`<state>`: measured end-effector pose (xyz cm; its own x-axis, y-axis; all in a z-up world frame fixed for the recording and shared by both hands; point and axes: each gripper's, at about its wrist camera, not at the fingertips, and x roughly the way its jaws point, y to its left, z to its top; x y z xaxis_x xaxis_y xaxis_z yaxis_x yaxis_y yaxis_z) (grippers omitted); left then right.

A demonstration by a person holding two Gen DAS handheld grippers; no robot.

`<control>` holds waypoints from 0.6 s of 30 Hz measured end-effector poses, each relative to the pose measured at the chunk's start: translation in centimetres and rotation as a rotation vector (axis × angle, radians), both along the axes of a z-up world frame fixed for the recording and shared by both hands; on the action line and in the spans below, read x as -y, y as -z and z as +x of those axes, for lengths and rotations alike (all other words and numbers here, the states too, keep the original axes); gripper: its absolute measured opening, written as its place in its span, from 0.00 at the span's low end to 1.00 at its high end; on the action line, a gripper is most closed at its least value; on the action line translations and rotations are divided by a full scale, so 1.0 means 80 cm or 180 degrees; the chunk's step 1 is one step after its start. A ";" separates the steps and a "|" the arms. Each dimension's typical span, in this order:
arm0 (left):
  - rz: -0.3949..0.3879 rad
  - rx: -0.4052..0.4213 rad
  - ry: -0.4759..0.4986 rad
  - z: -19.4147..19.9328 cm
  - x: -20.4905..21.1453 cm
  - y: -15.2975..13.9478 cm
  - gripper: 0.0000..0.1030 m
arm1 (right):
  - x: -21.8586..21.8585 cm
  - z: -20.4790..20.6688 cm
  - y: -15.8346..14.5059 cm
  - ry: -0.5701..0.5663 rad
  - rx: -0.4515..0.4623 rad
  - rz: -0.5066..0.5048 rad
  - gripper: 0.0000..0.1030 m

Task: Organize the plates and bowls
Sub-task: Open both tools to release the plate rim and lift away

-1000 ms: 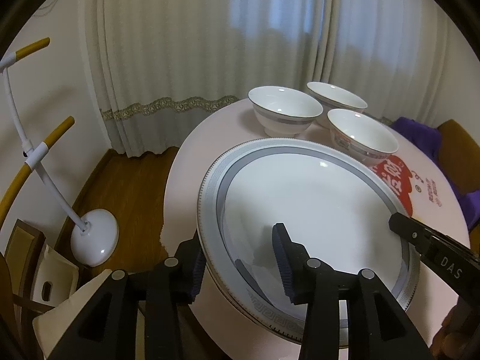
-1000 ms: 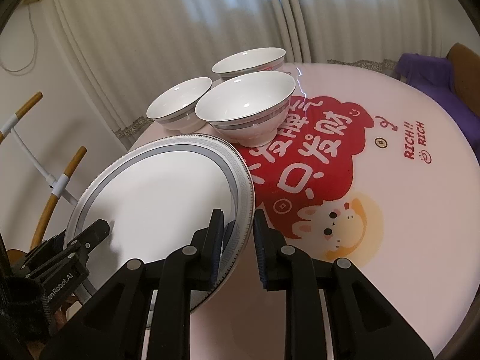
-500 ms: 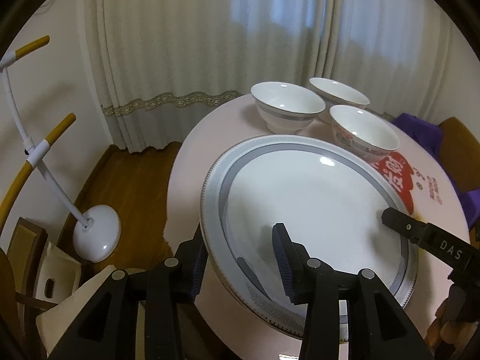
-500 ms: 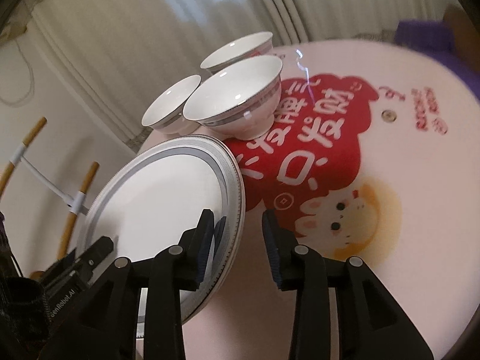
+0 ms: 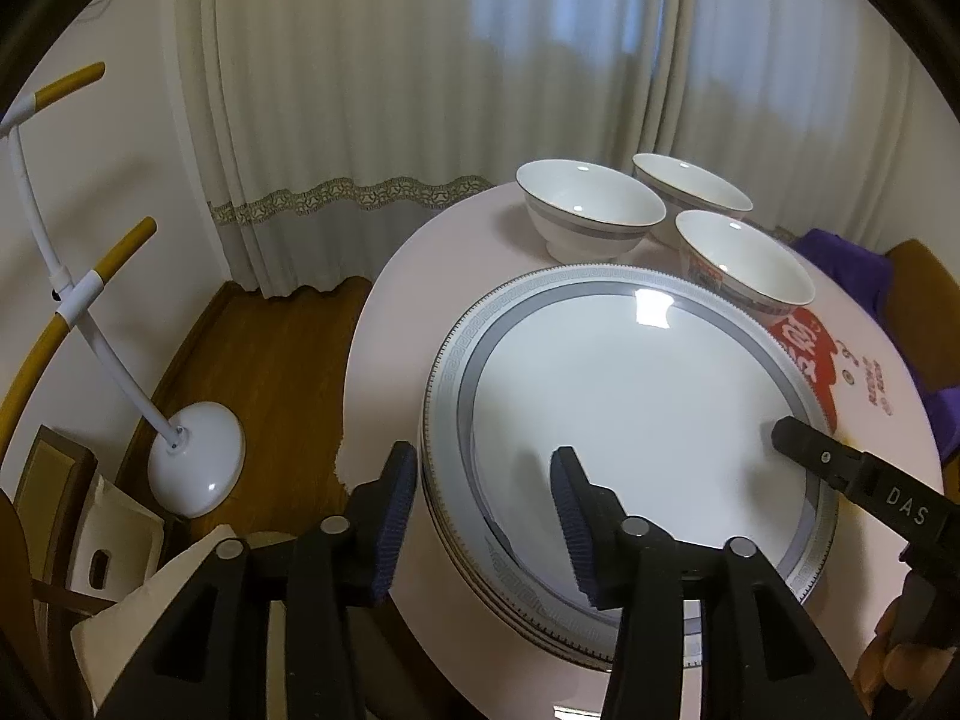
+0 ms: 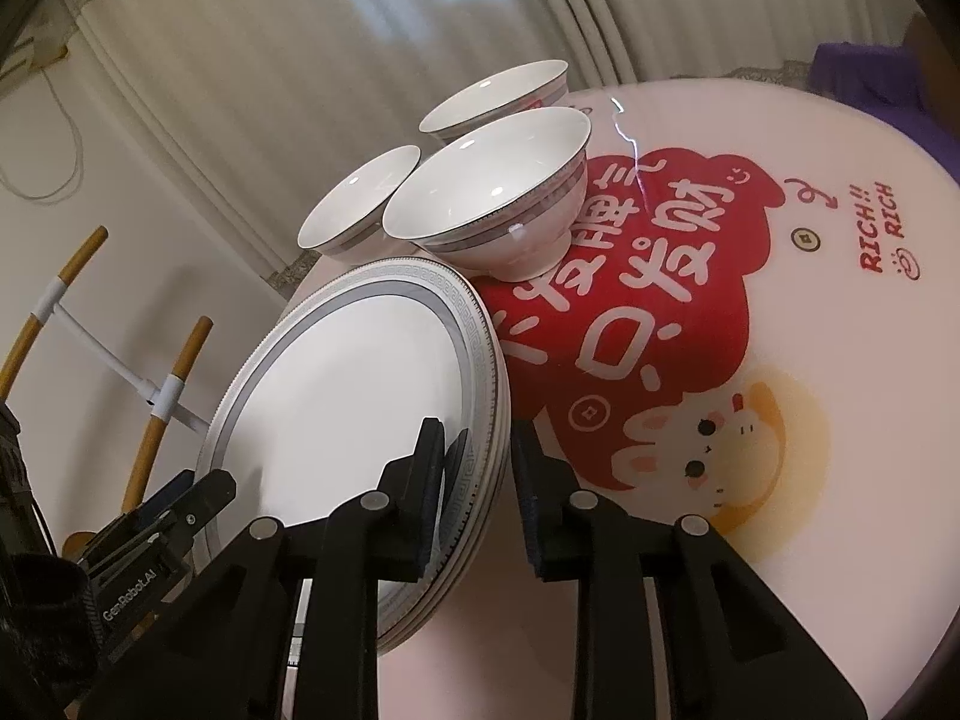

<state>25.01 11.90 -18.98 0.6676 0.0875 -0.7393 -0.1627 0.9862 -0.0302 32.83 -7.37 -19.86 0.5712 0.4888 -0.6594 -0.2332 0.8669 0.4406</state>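
Observation:
A stack of several grey-rimmed white plates (image 5: 630,408) lies at the near left edge of the round pink table (image 5: 390,330). My left gripper (image 5: 483,510) straddles the stack's near rim. One finger is outside the rim, the other over the top plate, and the jaws are opening. My right gripper (image 6: 477,474) straddles the stack (image 6: 348,408) on its right rim. Its jaws are closing, with a thin gap still showing at the pads. Three white bowls (image 5: 591,210) (image 5: 690,186) (image 5: 744,264) stand just behind the stack.
The table carries a red print with a cartoon animal (image 6: 708,438). A white floor stand (image 5: 192,462) with yellow arms is on the wooden floor to the left. Curtains hang behind. Purple cloth (image 5: 852,264) lies on a chair at the far right.
The left jaws have spread wider around the rim. The right jaws opened off the rim, then narrowed again, and that view has rolled a little. The stack sits a bit farther away.

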 end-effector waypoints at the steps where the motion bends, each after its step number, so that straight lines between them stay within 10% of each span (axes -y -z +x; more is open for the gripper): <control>1: 0.0004 0.0017 -0.0006 -0.002 0.000 -0.003 0.48 | 0.000 -0.003 -0.002 0.0015 0.0015 -0.0027 0.24; 18: -0.0162 0.0387 0.0197 -0.053 0.034 -0.093 0.69 | 0.034 -0.064 -0.101 0.0114 0.0428 -0.0173 0.56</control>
<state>20.78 9.20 -11.57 0.7555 0.0079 -0.6551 -0.0937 0.9910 -0.0960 27.70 -10.11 -11.82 0.6726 0.4321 -0.6007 -0.2554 0.8975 0.3596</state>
